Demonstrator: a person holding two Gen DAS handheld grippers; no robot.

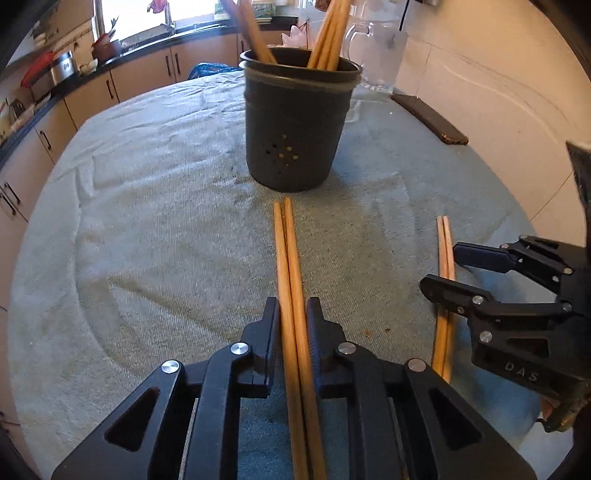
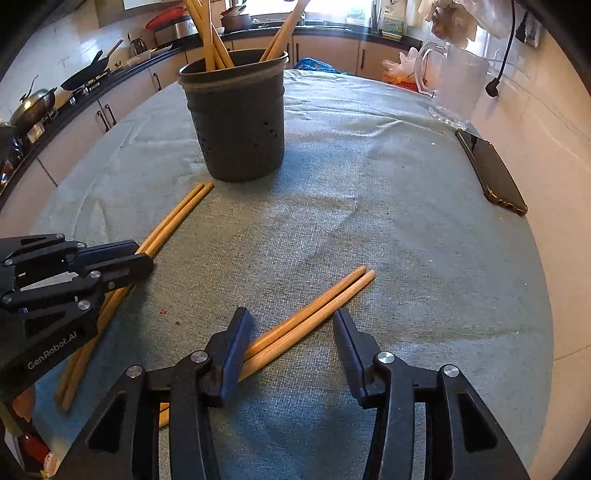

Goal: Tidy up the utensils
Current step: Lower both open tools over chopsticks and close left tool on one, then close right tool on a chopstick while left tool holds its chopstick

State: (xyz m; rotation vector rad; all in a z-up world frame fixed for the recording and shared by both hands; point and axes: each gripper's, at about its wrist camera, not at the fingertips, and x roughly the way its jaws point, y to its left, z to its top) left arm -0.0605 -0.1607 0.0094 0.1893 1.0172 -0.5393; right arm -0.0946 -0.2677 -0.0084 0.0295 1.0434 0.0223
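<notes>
From the left wrist view, the dark holder (image 1: 299,122) stands on the cloth-covered table (image 1: 147,221) and already carries several wooden chopsticks (image 1: 328,37) upright, so part of the sorting looks done. Two pairs remain outside it. One pair (image 1: 291,295) lies pointing at the holder's base, and the left gripper (image 1: 293,325) is closed around it, both pads against the wood; whether it is lifted clear of the cloth I cannot tell. A second pair (image 1: 445,280) lies to the right of the holder's line, with the right gripper (image 1: 439,269) over it. A glass jug (image 1: 380,55) stands just behind the holder and a dark phone (image 1: 430,118) lies right of it, neither blocking the rim. In the right wrist view, the right gripper (image 2: 291,332) stands open astride that second pair (image 2: 314,314), which crosses at a slant between the jaws, only the left pad near it. The holder (image 2: 236,122) is ahead, the path to it unobstructed; the standing chopsticks (image 2: 210,33) leave room at the middle of the rim.
</notes>
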